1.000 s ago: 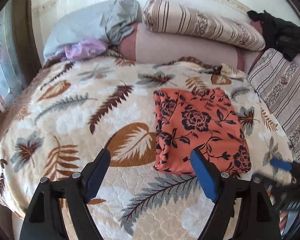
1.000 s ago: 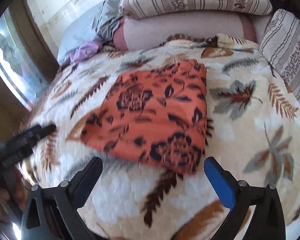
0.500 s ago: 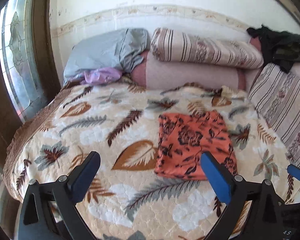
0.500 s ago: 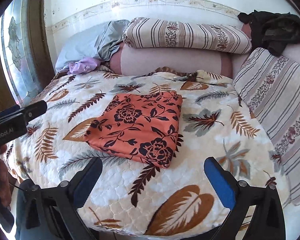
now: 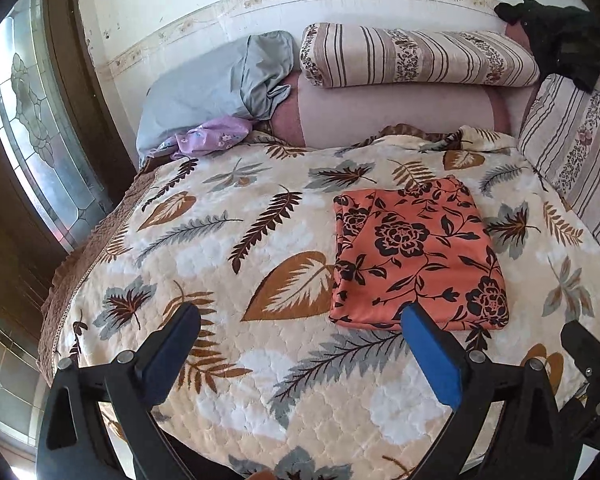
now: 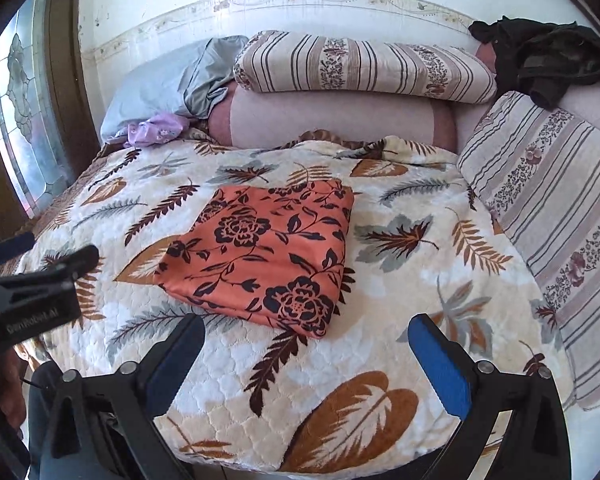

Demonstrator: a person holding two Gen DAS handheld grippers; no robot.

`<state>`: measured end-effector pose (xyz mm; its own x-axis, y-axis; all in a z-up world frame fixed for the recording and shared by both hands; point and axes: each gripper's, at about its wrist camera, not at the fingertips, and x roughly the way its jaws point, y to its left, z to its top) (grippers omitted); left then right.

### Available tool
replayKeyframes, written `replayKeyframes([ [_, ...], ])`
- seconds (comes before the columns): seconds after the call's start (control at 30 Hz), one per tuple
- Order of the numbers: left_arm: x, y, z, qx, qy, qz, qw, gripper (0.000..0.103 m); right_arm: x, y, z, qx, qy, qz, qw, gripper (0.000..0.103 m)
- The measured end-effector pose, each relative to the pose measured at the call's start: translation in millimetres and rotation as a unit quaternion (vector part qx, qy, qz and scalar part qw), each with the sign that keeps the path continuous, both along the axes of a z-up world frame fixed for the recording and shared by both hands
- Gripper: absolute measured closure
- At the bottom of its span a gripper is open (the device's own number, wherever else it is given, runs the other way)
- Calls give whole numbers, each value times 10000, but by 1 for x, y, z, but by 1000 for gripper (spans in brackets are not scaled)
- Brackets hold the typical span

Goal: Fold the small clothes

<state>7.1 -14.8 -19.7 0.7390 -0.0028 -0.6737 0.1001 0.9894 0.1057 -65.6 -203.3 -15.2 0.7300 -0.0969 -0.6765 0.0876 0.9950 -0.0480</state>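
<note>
Window: a tall leaded-glass window (image 5: pixel 32 128) fills the left edge in both views; the left wrist view shows more of its dark wooden frame.
Left gripper: the black two-finger left gripper (image 5: pixel 300 320) has its jaws spread wide over the bedspread, with nothing between them. The right wrist view alone shows it from the side (image 6: pixel 28 258), at the frame's left edge, with white lettering on its body.
Bedspread: a cream quilted bedspread with brown and grey leaf prints (image 5: pixel 220 248) covers the bed.
Garment: the folded orange cloth with black flowers (image 5: pixel 412 252) lies flat on the bedspread, right of centre in the left wrist view and near the centre in the right wrist view (image 6: pixel 268 252). No finger touches it.
Right gripper: the black right gripper with blue pads (image 6: pixel 306 332) is spread wide and empty, near the cloth's front edge.
Pillows: a grey pillow (image 6: pixel 168 80), a striped floral bolster (image 6: pixel 360 66) and a dark garment (image 6: pixel 548 64) line the wall.
</note>
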Motion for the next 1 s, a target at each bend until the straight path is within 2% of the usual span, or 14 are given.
replayKeyframes([
  [0.83, 28, -12, -11, -130, 210, -238, 9994, 3, 40, 2, 3, -440, 139, 211, 9987, 0],
  [1.0, 36, -16, -14, -101, 132, -279, 9995, 3, 51, 4, -1, -467, 208, 228, 9984, 0],
])
